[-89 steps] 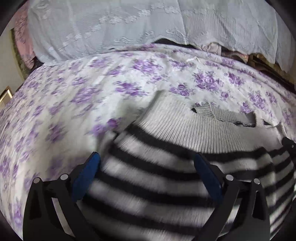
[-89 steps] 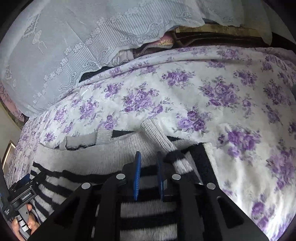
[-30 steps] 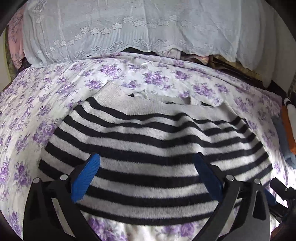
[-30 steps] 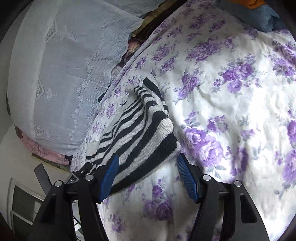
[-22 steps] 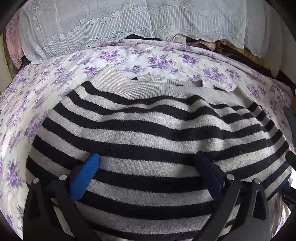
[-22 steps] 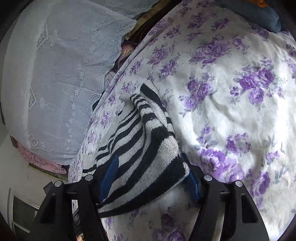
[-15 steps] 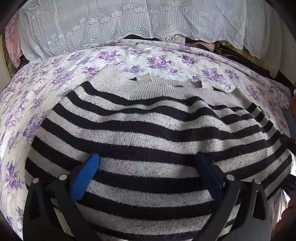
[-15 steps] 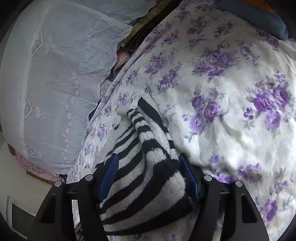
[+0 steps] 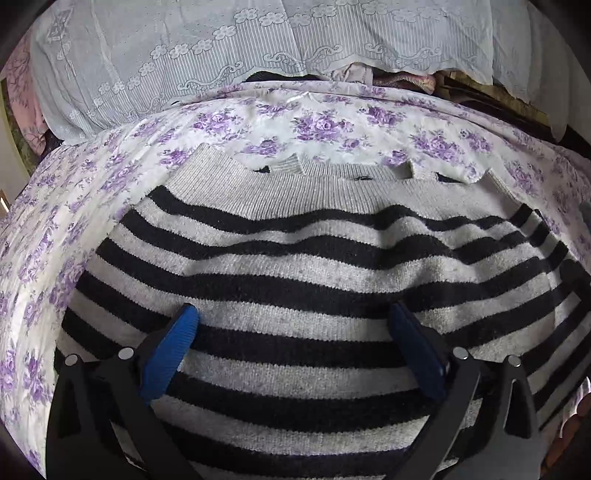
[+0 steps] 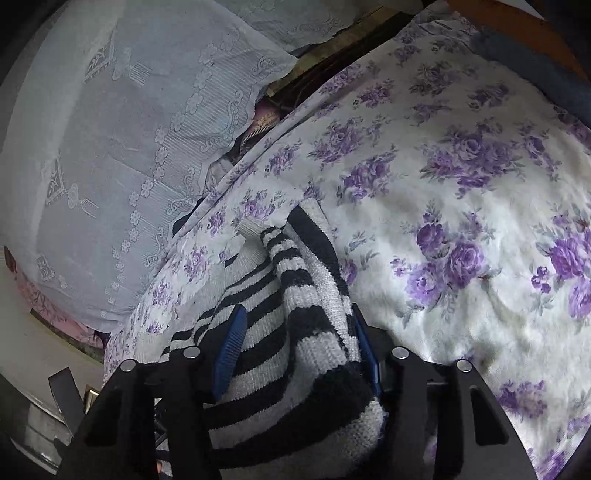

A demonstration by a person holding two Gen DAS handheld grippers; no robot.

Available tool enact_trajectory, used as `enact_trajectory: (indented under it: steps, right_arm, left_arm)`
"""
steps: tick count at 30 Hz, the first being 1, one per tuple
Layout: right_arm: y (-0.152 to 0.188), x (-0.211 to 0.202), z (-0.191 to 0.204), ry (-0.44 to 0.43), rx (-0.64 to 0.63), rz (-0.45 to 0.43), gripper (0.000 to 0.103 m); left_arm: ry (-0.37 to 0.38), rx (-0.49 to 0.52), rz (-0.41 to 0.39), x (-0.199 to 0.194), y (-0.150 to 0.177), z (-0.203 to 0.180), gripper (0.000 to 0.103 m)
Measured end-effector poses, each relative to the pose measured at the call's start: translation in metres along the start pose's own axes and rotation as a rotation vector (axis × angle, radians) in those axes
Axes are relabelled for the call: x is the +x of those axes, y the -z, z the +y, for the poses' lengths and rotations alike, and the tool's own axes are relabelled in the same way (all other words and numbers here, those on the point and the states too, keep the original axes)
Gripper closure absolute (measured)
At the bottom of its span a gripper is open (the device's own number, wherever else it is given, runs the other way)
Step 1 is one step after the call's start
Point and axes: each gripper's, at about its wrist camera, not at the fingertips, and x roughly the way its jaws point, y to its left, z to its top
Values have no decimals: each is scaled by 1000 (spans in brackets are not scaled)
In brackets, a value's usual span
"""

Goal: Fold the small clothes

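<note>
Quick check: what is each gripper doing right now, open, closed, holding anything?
Left gripper: open above the striped sweater, holding nothing.
Right gripper: jaws just closing on the sweater's bunched edge.

You have a white bedspread (image 9: 325,125) printed with purple roses covering the bed. Along its far edge hangs a pale lace-trimmed cloth (image 9: 258,44), draped over what looks like a heap of bundled fabrics (image 9: 402,79). At the right wrist view's upper right edge you see something orange (image 10: 517,27), too blurred to identify.
</note>
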Motion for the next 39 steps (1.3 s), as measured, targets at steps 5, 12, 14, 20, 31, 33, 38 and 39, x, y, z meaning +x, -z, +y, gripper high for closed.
enact_trajectory:
  steps: [5,12,14,20,31,33,38,39]
  right_arm:
    - [2,1,1,-13,-12,1,54]
    - [1,4,-9,-8,35,13,69]
    - [1,3,-11,-13,40,10,73]
    - [2,3,-12,-6,45,17,75]
    - [2,5,-12,2,50,24,76]
    - [2,5,-12,4,48,24,76]
    - [2,6,-12,8,47,26,76]
    - [1,6,-12,10,46,28,75]
  left_arm:
    - [33,-22,-13,-4,2,6,4]
    - [2,0,-5,-2,3,1,4]
    - [-15,12,0,-1,3,-1,4]
    - [10,-12,13,-13,5,8,4]
    - [-193,-9,-52,-63,0,100,4]
    - [-220,-67,-50,-59,1,124,4]
    - [-124,-255,24,-31,22,159,4]
    - [-115,-266,32,-27,26,159,4]
